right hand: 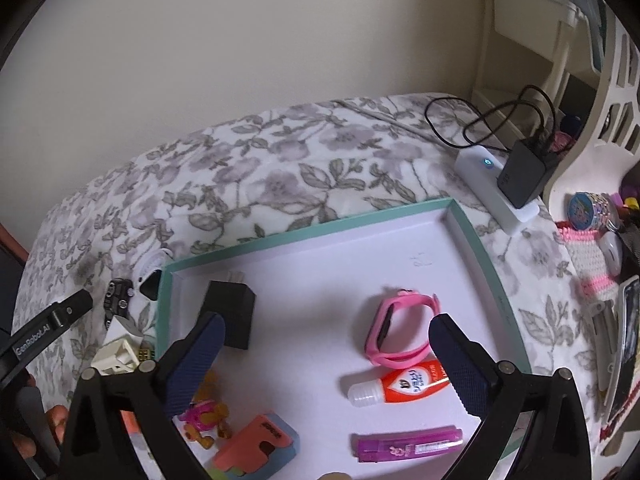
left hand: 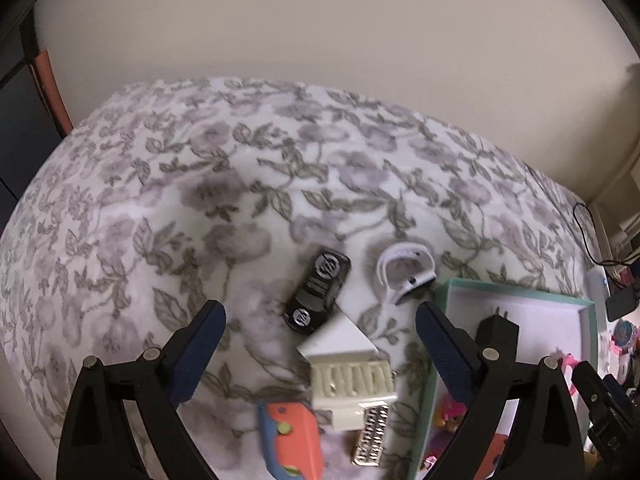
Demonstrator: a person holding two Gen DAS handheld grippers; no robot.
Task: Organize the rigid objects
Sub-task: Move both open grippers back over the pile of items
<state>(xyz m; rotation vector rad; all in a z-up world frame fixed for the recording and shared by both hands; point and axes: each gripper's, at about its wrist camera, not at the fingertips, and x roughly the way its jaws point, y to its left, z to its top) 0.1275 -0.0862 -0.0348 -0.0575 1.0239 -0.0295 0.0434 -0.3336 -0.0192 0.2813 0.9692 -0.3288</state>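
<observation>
My left gripper (left hand: pixel 320 312) is open over the floral bedspread, with nothing pressed between its pads. Just ahead of it lies a black toy car (left hand: pixel 318 290), and a white wristband (left hand: pixel 404 270) lies to the car's right. Below the car sit a cream toy piano (left hand: pixel 348 376) and an orange and blue item (left hand: pixel 290 440). My right gripper (right hand: pixel 326 324) hangs open above the teal-rimmed tray (right hand: pixel 472 232). The tray holds a black plug adapter (right hand: pixel 232 312), a pink wristband (right hand: pixel 400 332), an orange tube (right hand: pixel 404 386), a purple stick (right hand: pixel 408 446) and a small pink and orange toy (right hand: pixel 204 416).
A white power strip (right hand: pixel 484 176) with a black charger (right hand: pixel 524 176) and looped cables lies behind the tray's far right corner. A white shelf unit (right hand: pixel 560 64), a pink knitted piece (right hand: pixel 588 256) and a phone (right hand: pixel 628 336) crowd the right side. A cream wall backs the bed.
</observation>
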